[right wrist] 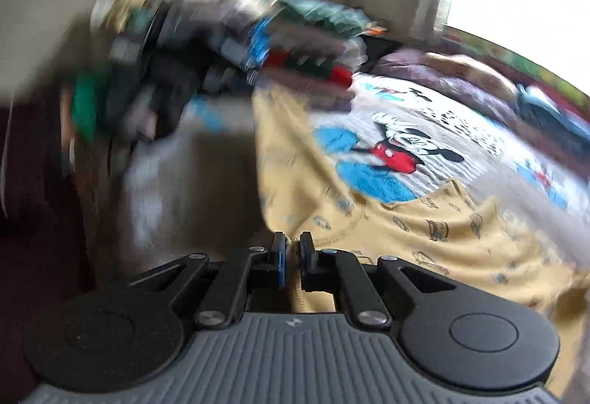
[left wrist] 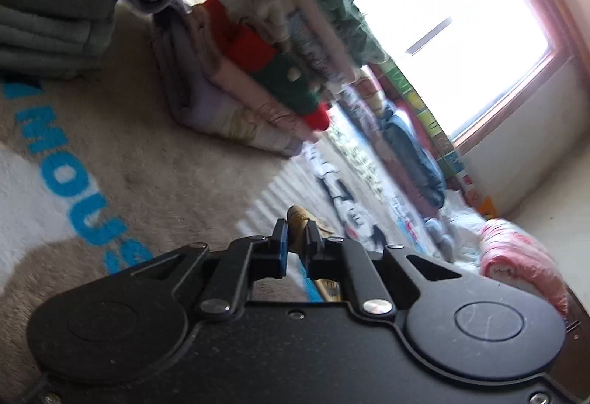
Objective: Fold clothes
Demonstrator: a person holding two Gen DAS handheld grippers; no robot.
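Observation:
A yellow printed garment (right wrist: 424,230) lies spread over a Mickey Mouse blanket (right wrist: 398,145) on the bed. My right gripper (right wrist: 293,249) is shut on an edge of the yellow garment, which runs out to the right from the jaws. In the left wrist view my left gripper (left wrist: 297,234) is shut on a bunched bit of the same yellow garment (left wrist: 298,219), held above the blanket (left wrist: 155,168). The right wrist view is blurred by motion.
Stacks of folded clothes (left wrist: 258,72) stand on the bed, with grey folded items (left wrist: 48,24) at the far left. A bright window (left wrist: 461,24) is behind. A pink plastic bag (left wrist: 516,263) lies at the right. Blurred piles of clothes (right wrist: 221,46) sit by the wall.

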